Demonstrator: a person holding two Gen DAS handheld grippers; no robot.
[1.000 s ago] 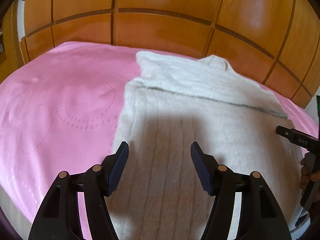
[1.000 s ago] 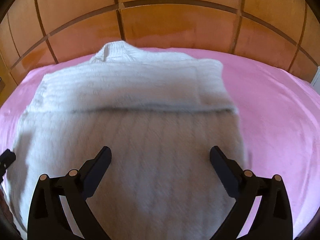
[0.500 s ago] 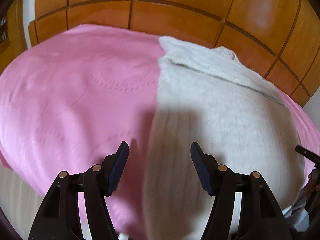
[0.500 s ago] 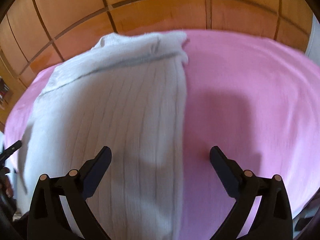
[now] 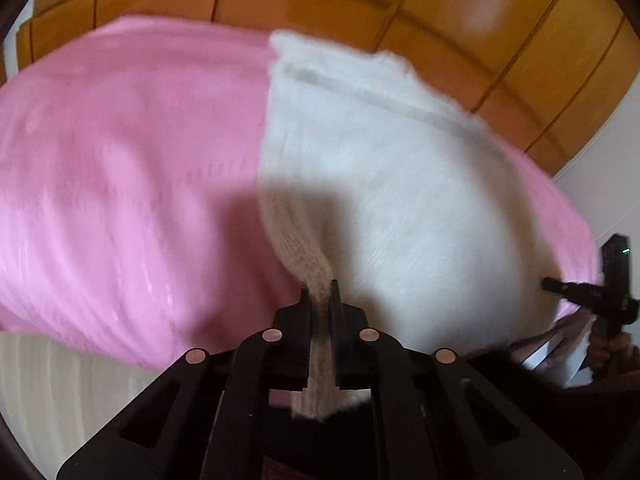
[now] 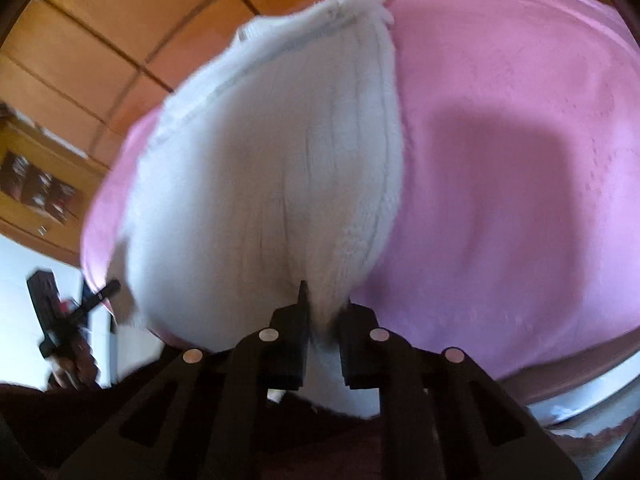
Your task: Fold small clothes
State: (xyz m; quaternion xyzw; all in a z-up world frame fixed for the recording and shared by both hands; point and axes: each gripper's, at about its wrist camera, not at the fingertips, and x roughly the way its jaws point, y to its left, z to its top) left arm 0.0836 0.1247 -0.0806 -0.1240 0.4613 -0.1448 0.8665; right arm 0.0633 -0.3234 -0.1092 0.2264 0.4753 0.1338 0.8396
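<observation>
From the left wrist view, much is smeared by motion, and the near edge of the white sweater (image 5: 384,184) drops out of sight behind the left tool (image 5: 320,292). That tool is clenched on the sweater's near left corner, a beige-shadowed tuck of knit squeezed between its pads; a second ago its jaws stood apart over the flat knit. The sweater lies on the pink bedspread (image 5: 120,168), its collar end toward the wooden headboard (image 5: 360,4). Right of the sweater, at the picture's edge, the right tool (image 5: 550,285) shows only partly, with fingers of a hand (image 5: 608,352) below it, half cut off. From the right wrist view, again blurred, the right tool (image 6: 324,300) is closing with the sweater's (image 6: 272,168) near right corner bunched between its pads; earlier those jaws were spread wide. The bedspread (image 6: 520,168) fills the space right of the sweater, and the headboard (image 6: 120,12) rises beyond it. Left of the sweater, the left tool (image 6: 112,286) is a dark blur whose jaws I cannot make out here.
</observation>
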